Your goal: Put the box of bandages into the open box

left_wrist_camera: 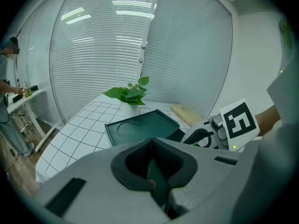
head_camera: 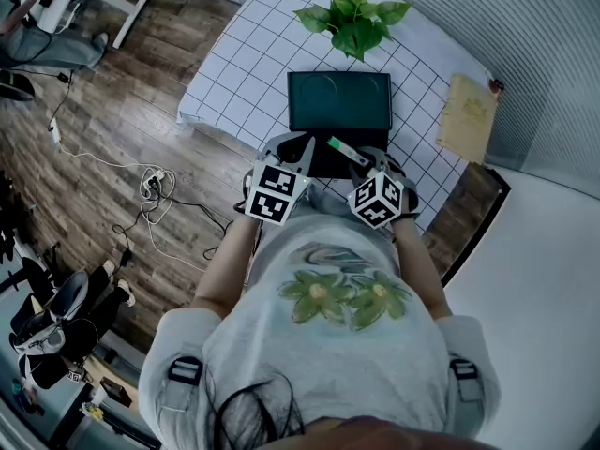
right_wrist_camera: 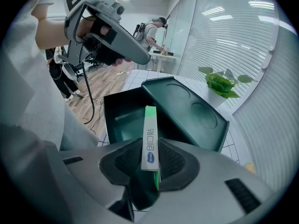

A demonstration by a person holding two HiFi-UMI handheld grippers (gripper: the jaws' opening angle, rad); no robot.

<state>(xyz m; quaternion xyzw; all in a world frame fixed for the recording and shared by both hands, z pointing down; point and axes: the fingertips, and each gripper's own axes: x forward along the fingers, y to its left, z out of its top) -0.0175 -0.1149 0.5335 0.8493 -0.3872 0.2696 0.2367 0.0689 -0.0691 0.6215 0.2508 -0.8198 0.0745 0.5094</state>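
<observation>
Box of bandages (right_wrist_camera: 149,132) sits clamped in right tongs (right_wrist_camera: 150,164) over open box (right_wrist_camera: 122,116); left tongs (left_wrist_camera: 150,147) closed.

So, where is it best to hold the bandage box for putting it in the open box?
By its rear end, pads on the two long sides, coming from behind along its length, as the right gripper does now. The bandage box is long and slim, so the free end probably goes first into the open box.
</observation>
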